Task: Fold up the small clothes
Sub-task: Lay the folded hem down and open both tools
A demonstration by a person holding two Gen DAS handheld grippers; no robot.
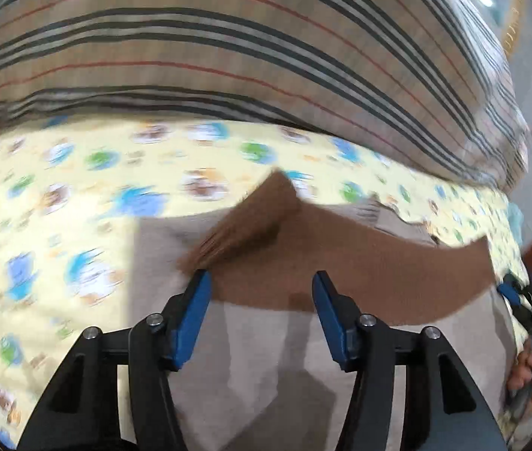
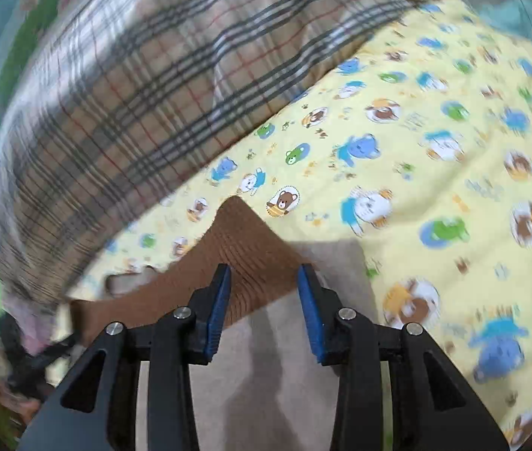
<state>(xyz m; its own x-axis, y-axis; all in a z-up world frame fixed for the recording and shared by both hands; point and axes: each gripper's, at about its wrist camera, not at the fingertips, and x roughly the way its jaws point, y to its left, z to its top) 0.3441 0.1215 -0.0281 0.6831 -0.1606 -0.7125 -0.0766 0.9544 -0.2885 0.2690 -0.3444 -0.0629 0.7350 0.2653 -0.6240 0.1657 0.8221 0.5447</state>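
Note:
A small garment lies on the yellow bear-print sheet [image 1: 59,195]: a grey body [image 1: 266,357] with a brown ribbed band [image 1: 341,270] across its far end. In the left wrist view my left gripper [image 1: 262,282] is open, its jaws wide apart just over the brown band, whose left corner is turned up. In the right wrist view my right gripper [image 2: 264,276] is open over the brown band's [image 2: 243,240] raised corner, with the grey body [image 2: 266,376] below. Neither holds cloth. The right gripper also shows at the right edge of the left view [image 1: 517,293].
A large beige plaid blanket [image 1: 247,45] is heaped along the far side of the sheet, also in the right wrist view [image 2: 115,112]. The yellow sheet [image 2: 435,173] spreads to the right. Both views are motion-blurred.

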